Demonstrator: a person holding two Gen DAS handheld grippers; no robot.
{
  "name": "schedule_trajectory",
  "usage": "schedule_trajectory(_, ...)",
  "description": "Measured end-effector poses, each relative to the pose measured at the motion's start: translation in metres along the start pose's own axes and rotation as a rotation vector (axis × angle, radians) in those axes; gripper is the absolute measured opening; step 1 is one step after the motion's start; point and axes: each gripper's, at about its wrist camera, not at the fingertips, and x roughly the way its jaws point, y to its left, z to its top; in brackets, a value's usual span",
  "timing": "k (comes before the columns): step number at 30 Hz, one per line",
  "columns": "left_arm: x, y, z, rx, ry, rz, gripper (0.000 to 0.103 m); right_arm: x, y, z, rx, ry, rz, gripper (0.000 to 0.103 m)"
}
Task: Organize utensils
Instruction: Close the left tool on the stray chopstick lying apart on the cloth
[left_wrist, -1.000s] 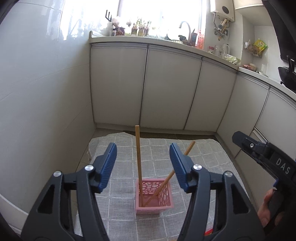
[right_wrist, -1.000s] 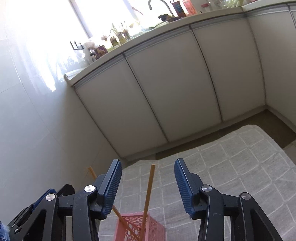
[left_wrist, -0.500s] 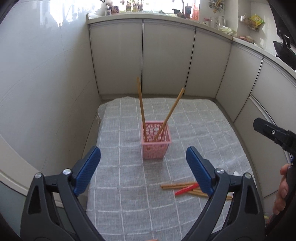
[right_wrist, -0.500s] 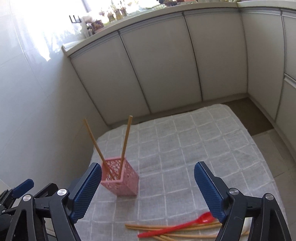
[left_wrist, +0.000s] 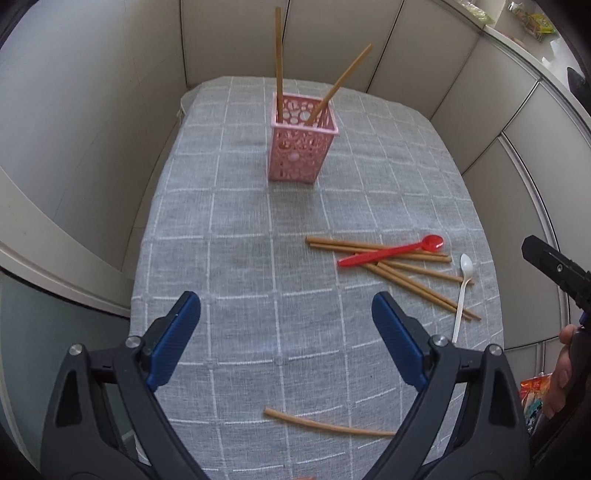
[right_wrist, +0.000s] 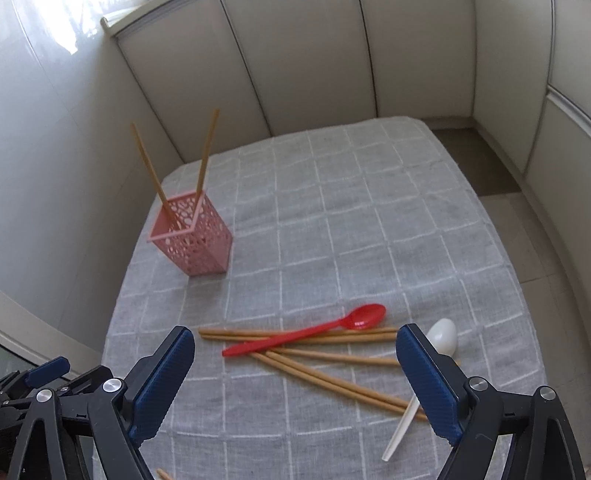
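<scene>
Having been swung down from the pink perforated plastic holder (left_wrist: 301, 147), where two wooden chopsticks (left_wrist: 279, 62) now stand, both grippers are aimed at the grey checked cloth on the desk (left_wrist: 240, 229). The left gripper (left_wrist: 286, 332) is spread wide and empty; the right gripper (right_wrist: 295, 373), its jaws opening with nothing gripped, is held over the loose wooden chopsticks (right_wrist: 295, 334), red plastic spoon (right_wrist: 306, 328) and white plastic spoon (right_wrist: 441, 334), which remain to be collected.

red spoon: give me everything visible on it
The red spoon looks like glossy, slightly see-through plastic: a long slim handle ending in a small oval bowl. It lies flat and slanted on the grey checked cloth, resting across the loose chopsticks, handle end toward the pink basket side. The white spoon lies just past its bowl, apart. No claw touches it.
</scene>
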Motion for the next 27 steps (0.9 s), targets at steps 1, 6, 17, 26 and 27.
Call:
schedule_trajectory(1,0.005,0.000,-0.005,0.003,0.019,-0.008,0.094,0.004,-0.003,-0.005,-0.004,0.023,-0.009,0.093)
schedule_trajectory(6,0.025,0.005,-0.028,0.035,0.154,-0.040,0.094,0.029,-0.019,-0.031,-0.015,0.164,-0.032,0.093)
schedule_trajectory(17,0.042,0.025,-0.085,-0.092,0.378,-0.191,0.058,0.040,-0.039,-0.056,-0.038,0.282,-0.085,0.093)
schedule_trajectory(26,0.068,0.002,-0.095,-0.109,0.411,-0.074,0.038,0.044,-0.022,-0.059,-0.067,0.277,-0.069,0.093)
schedule_trajectory(27,0.070,-0.001,-0.095,-0.106,0.406,-0.062,0.031,0.044,-0.022,-0.059,-0.062,0.278,-0.072,0.093)
